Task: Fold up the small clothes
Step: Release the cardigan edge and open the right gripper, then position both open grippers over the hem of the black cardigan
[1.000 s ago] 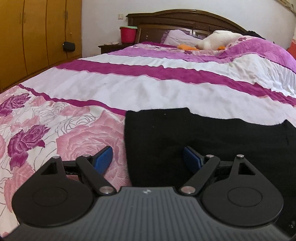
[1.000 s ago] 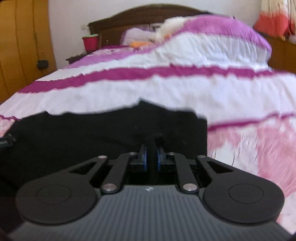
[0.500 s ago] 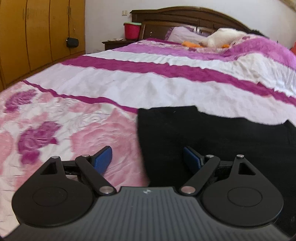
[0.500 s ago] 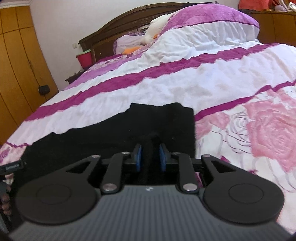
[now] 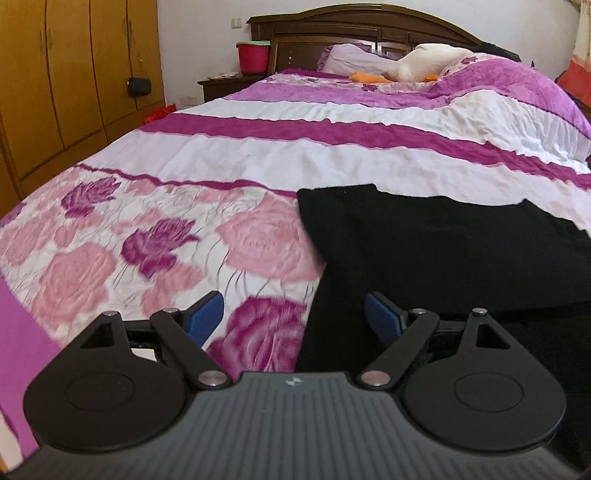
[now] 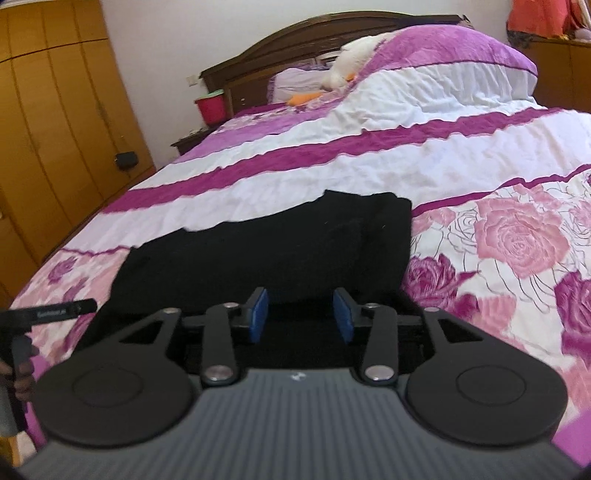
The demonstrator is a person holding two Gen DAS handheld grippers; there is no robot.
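A black garment (image 5: 436, 251) lies flat on the bed's floral quilt (image 5: 155, 236); it also shows in the right wrist view (image 6: 266, 251). My left gripper (image 5: 293, 317) is open and empty, straddling the garment's left edge near its near corner. My right gripper (image 6: 300, 314) is open and empty just above the garment's near edge, toward its right side. The left tool and the hand holding it (image 6: 22, 332) show at the left edge of the right wrist view.
The quilt (image 6: 517, 236) covers the whole bed. A white plush toy (image 5: 432, 62) and pillows lie by the dark headboard (image 5: 362, 22). A red bucket (image 5: 253, 57) stands on a nightstand. Wooden wardrobes (image 5: 66, 74) stand along the left.
My right gripper has opened and let go of the black garment, which now lies flat. Both grippers have pulled back toward the near edge of the bed. The left stayed open.
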